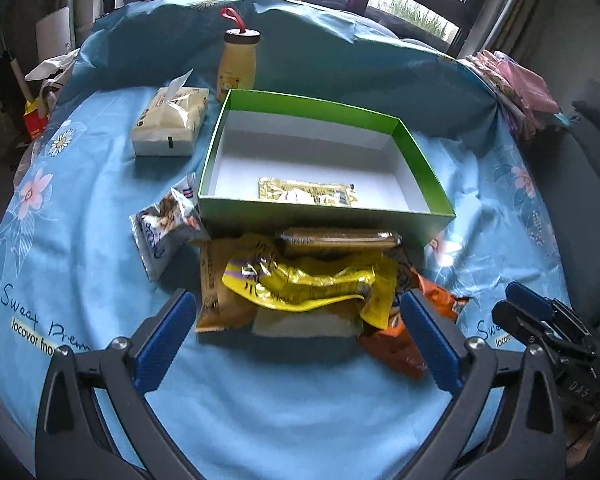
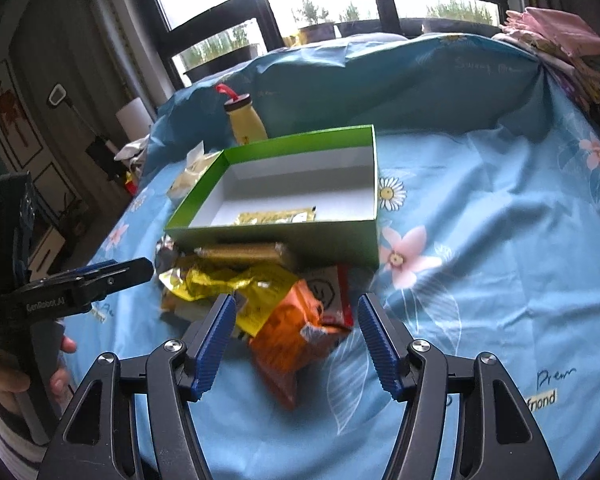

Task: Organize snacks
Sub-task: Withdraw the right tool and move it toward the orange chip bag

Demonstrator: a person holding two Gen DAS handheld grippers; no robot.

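While both are tilting down over the snack pile (image 1: pixel 300 280), the left gripper (image 1: pixel 296 332) and right gripper (image 2: pixel 296 340) are gaping empty.

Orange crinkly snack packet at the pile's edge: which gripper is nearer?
Right. The right gripper frames the orange crinkly snack packet between open jaws; the left gripper sits over the pile beside it.

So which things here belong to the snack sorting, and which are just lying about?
Job: green box, gold packet inside it, yellow wrapper, orange packet, brown bar, white packet.
Lying about: tissue pack, yellow bottle, folded cloths.
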